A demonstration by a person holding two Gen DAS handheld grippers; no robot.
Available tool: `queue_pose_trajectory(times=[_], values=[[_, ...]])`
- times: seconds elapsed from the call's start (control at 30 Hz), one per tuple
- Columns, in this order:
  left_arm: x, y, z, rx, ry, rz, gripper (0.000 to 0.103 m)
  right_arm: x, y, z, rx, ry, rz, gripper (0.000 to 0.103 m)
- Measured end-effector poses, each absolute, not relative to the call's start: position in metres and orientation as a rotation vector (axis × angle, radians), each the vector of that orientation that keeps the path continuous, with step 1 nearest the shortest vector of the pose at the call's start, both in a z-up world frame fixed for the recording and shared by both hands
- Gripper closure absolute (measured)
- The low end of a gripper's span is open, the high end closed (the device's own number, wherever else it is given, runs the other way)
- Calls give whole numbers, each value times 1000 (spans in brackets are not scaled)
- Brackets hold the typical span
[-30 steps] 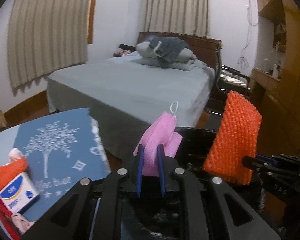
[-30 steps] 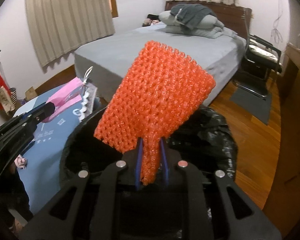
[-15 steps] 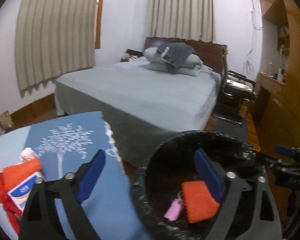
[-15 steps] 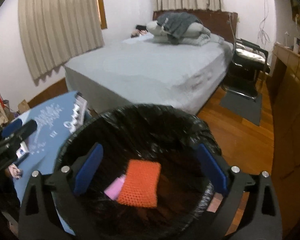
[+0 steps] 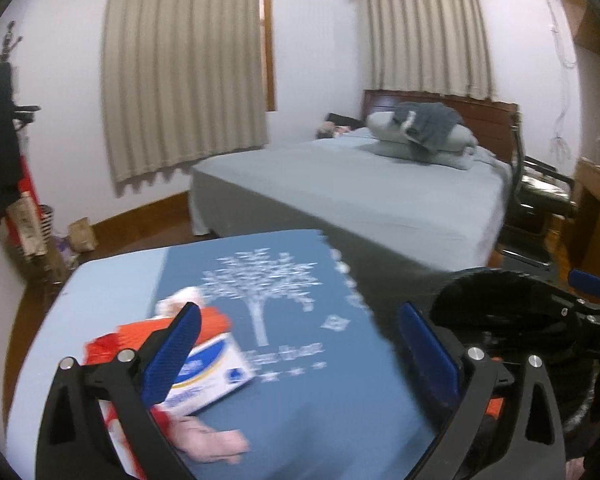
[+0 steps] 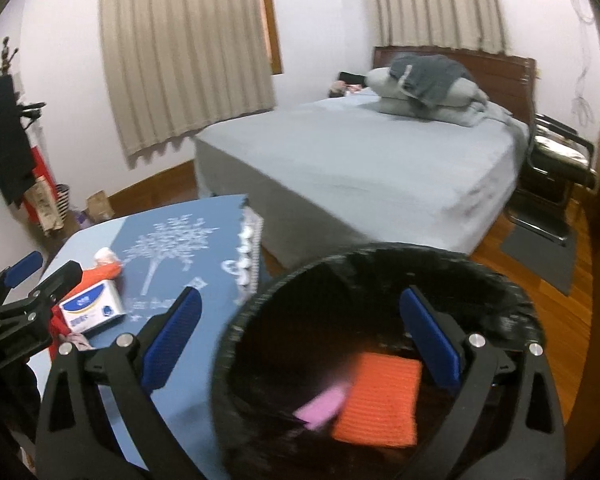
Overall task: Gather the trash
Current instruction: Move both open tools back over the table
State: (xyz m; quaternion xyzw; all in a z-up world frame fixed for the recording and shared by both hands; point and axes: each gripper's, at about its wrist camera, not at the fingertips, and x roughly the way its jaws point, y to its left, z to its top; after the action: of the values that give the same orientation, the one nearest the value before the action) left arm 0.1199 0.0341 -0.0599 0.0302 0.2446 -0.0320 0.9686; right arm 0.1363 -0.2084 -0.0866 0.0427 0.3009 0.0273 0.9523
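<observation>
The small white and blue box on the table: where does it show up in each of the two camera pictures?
Left wrist view: the white and blue box sits at lower left, partly behind the left finger of the left hand-held gripper.
Right wrist view: the box lies at the left edge, on the table, beside the left hand-held gripper.
Shared landmark: the white tree print on the blue tablecloth, just right of the box.

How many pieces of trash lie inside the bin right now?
2: an orange mesh piece on the bin floor, and a pink mask at its left edge. The dark liner may hide more.
</observation>
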Motion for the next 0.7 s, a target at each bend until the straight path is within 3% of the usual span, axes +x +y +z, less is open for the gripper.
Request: queue_pose_trajectory(times=[0.33,0.7], values=[[111,127,-86,19,531,154,7,162,-123,-100,22,609,199,6],[121,193,-119,-40,614,245,32,178,-65,-119,-28,644,287,6]])
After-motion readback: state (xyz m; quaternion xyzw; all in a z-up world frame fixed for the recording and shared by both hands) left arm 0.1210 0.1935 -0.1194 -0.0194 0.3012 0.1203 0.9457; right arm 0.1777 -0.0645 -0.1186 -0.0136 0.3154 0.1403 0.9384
